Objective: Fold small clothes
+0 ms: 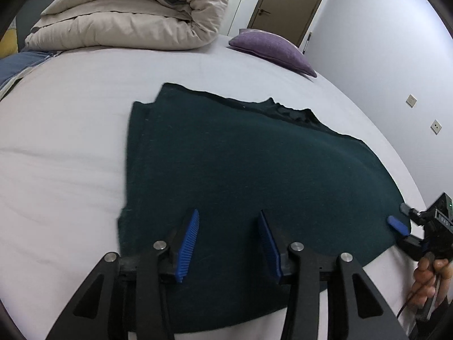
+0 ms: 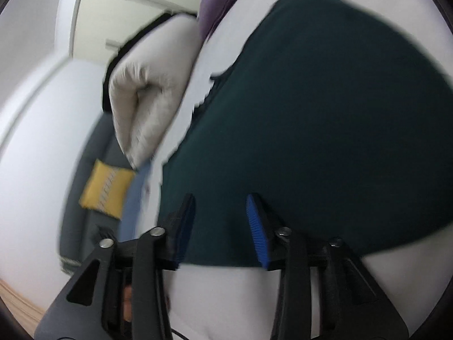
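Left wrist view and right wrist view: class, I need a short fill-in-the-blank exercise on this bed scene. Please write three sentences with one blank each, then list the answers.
1. The dark green garment lies spread on the white ____.
2. The cushion lying at the far side of the bed is ____ in colour.
3. The pads on the left gripper fingers are ____ in colour.

Answers: bed sheet; purple; blue

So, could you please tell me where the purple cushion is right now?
In the left wrist view the purple cushion lies at the bed's far right edge, beyond the dark green garment and right of the rolled beige duvet.
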Demonstrator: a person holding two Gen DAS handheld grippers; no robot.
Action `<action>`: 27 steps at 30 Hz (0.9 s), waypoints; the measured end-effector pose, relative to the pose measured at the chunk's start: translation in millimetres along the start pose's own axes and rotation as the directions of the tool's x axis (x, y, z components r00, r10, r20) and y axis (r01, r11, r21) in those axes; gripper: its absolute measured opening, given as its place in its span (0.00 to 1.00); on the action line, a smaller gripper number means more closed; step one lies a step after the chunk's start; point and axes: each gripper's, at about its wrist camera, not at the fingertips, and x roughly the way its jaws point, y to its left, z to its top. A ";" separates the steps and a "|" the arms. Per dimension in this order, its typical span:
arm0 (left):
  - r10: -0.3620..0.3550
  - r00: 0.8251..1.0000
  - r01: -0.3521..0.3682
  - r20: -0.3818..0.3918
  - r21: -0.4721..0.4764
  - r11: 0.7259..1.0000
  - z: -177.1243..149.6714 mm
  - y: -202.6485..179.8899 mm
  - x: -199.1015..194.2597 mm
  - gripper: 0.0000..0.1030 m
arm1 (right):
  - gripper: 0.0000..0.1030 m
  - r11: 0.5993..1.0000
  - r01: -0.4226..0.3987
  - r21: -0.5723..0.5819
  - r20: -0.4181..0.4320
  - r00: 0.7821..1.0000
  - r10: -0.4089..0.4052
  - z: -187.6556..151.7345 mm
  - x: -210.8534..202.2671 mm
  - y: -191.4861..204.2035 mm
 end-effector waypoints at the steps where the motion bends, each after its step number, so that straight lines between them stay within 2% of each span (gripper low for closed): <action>1: -0.002 1.000 0.002 -0.002 -0.003 1.000 -0.6 1.2 -0.5 0.46 | 0.35 1.000 0.013 0.004 0.033 0.999 -0.013 3.2 -10.1 -5.9; 5: -0.004 1.000 0.004 0.003 -0.035 0.999 -2.4 6.9 -9.4 0.46 | 0.35 0.996 0.063 0.069 0.162 0.984 -0.074 12.9 -66.4 -36.4; 6: 0.005 1.000 -0.005 0.004 -0.042 0.999 -3.1 6.7 -13.2 0.46 | 0.35 0.993 0.083 0.084 0.206 0.974 -0.098 14.6 -86.0 -41.7; 8: 0.031 0.999 -0.030 0.023 -0.045 0.999 -2.2 3.2 -24.4 0.47 | 0.43 0.983 0.144 0.111 0.266 0.949 -0.169 18.1 -118.1 -47.2; 10: 0.018 0.999 -0.016 0.050 -0.033 0.999 3.9 -6.6 -34.3 0.53 | 0.44 0.977 0.179 0.116 0.299 0.932 -0.206 29.6 -145.7 -50.9; 12: -0.013 0.998 0.014 0.058 -0.019 1.000 12.8 -20.4 -35.5 0.56 | 0.49 0.974 0.202 0.105 0.300 0.927 -0.225 32.6 -162.5 -46.4; 16: -0.063 0.997 0.063 0.051 -0.005 0.998 24.7 -50.2 -22.7 0.57 | 0.51 0.980 0.187 0.073 0.238 0.951 -0.199 48.2 -130.8 -30.5; 18: -0.092 0.996 0.092 0.016 0.006 0.996 25.5 -67.7 -4.7 0.59 | 0.51 0.980 0.189 0.060 0.202 0.959 -0.197 54.1 -127.3 -28.6; 21: -0.086 0.996 0.087 -0.032 0.009 0.996 22.8 -82.9 18.8 0.59 | 0.51 0.971 0.221 0.092 0.113 0.967 -0.230 64.8 -79.5 -26.9; 27: -0.066 0.997 0.066 -0.040 0.012 0.998 15.3 -85.8 30.4 0.59 | 0.50 0.975 0.217 0.056 0.103 0.970 -0.222 63.1 -72.6 -22.8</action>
